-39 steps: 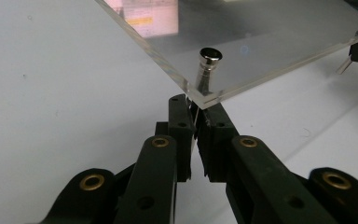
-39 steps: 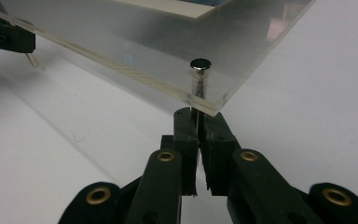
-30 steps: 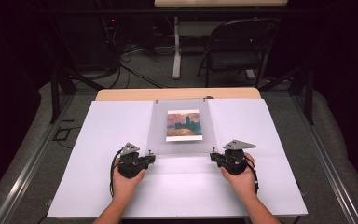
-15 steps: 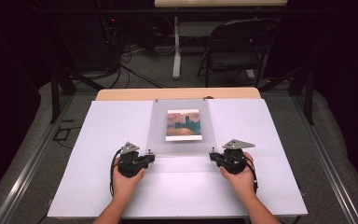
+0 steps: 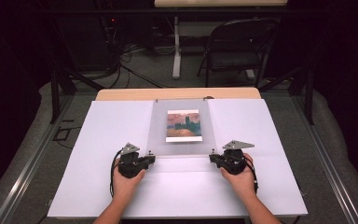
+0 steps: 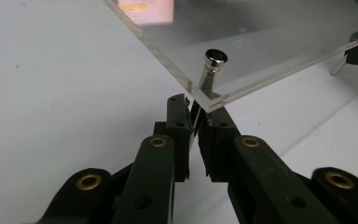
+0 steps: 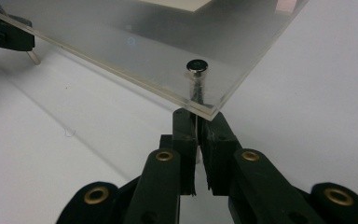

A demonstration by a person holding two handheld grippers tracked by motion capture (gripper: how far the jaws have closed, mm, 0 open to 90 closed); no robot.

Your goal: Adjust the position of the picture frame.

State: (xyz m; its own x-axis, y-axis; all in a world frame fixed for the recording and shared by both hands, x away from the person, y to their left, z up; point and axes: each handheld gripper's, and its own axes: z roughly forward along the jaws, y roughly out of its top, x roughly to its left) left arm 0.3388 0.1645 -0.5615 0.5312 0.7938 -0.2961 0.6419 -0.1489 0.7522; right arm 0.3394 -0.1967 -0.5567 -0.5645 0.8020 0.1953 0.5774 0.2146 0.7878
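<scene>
A clear acrylic plate [image 5: 179, 144] with a small painted picture [image 5: 183, 125] under it lies mid-table on the white board [image 5: 112, 126]. Silver bolts stand at its corners. My left gripper [image 5: 150, 160] is at the near left corner, shut on the thin shaft of that corner's bolt [image 6: 216, 57] just below the plate's edge [image 6: 168, 60]. My right gripper [image 5: 212, 158] is at the near right corner, its jaws likewise shut on the shaft of that bolt [image 7: 197, 66] under the plate [image 7: 135, 42]. A hand holds each gripper from the near side.
The white board covers a wooden table whose far edge [image 5: 177, 93] shows behind it. Beyond the table stand a black folding chair [image 5: 235, 51] and a table leg [image 5: 176, 46], with cables on the floor. Bare white board lies on both sides of the plate.
</scene>
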